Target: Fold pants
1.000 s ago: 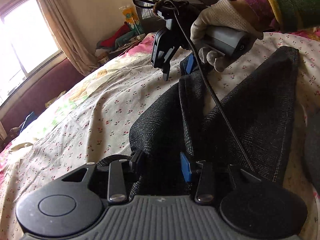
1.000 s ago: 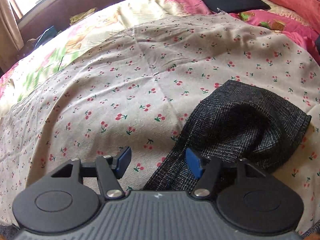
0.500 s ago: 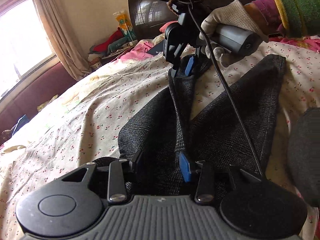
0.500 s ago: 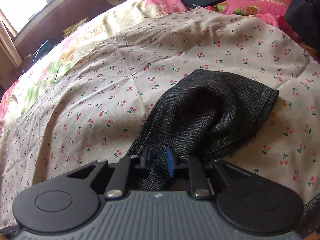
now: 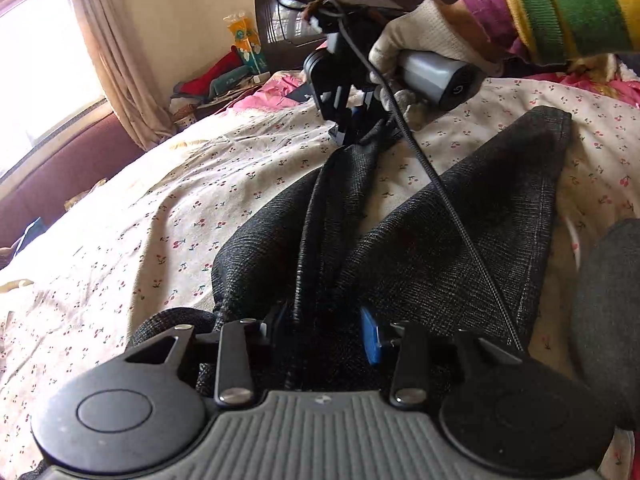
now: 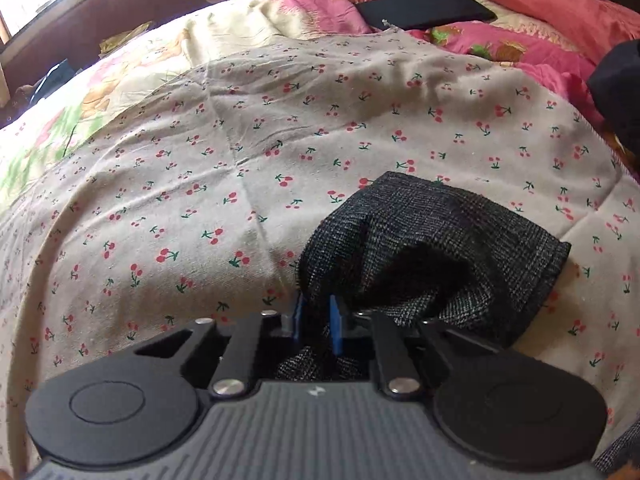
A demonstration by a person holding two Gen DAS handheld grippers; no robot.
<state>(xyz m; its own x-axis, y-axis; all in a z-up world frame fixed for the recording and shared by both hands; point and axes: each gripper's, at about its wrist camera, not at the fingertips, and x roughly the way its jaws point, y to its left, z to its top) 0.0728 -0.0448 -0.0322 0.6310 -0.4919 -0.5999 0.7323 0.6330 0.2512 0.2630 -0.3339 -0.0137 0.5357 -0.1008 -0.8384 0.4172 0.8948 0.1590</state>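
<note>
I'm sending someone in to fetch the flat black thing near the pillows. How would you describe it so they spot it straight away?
Start at the bed, covered by a cherry-print sheet, and look to its far end where the pink bedding is bunched up. There lies a flat black slab, thin and smooth like a tablet or phone. Unlike the dark grey woven pants on the sheet, it is rigid, glossy and rectangular.

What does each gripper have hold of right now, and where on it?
The right gripper is shut on the pants at the hem of one leg. The left gripper is closing around bunched fabric at the near end of the pants.
</note>
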